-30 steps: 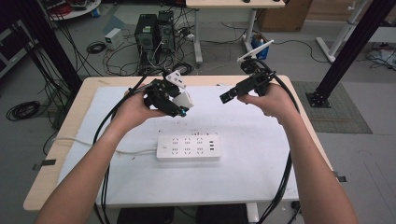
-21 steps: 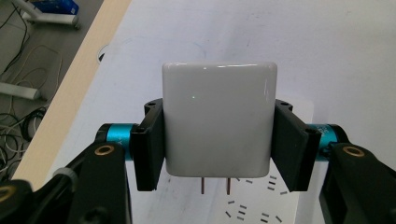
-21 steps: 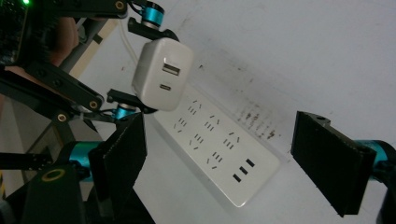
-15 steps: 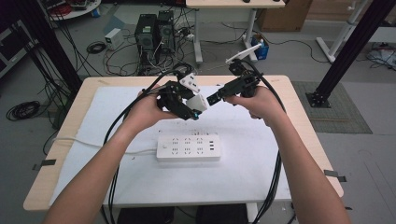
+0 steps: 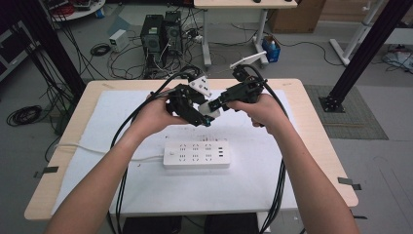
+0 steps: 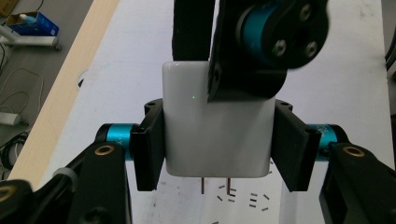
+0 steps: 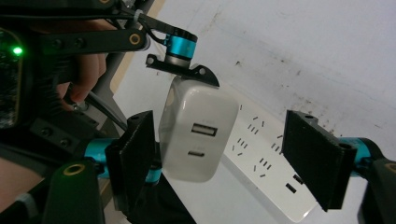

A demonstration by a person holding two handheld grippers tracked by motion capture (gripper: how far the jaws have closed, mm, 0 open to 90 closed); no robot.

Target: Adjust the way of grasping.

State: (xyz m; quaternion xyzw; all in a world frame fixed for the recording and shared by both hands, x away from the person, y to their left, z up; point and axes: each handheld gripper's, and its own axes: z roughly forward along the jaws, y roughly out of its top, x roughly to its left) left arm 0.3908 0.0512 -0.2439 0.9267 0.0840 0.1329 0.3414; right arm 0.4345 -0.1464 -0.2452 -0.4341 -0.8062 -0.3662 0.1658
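A: What is the small white plastic charger block [image 6: 217, 135] like?
B: Smooth and glossy, with thin metal prongs.
A: And around it?
B: Matt black gripper pads [image 6: 150, 144], a glossy white plastic power strip [image 5: 196, 154], a matt white cloth-like mat [image 5: 146, 180], and a pale wooden table [image 5: 321, 131].

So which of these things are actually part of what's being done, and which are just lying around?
In use:
- white charger, clamped in the left gripper
- right gripper, its jaws just closing either side of the charger, one not yet touching
- white power strip on the table

Lying about:
- computer towers on the floor
- blue box
- loose floor cables
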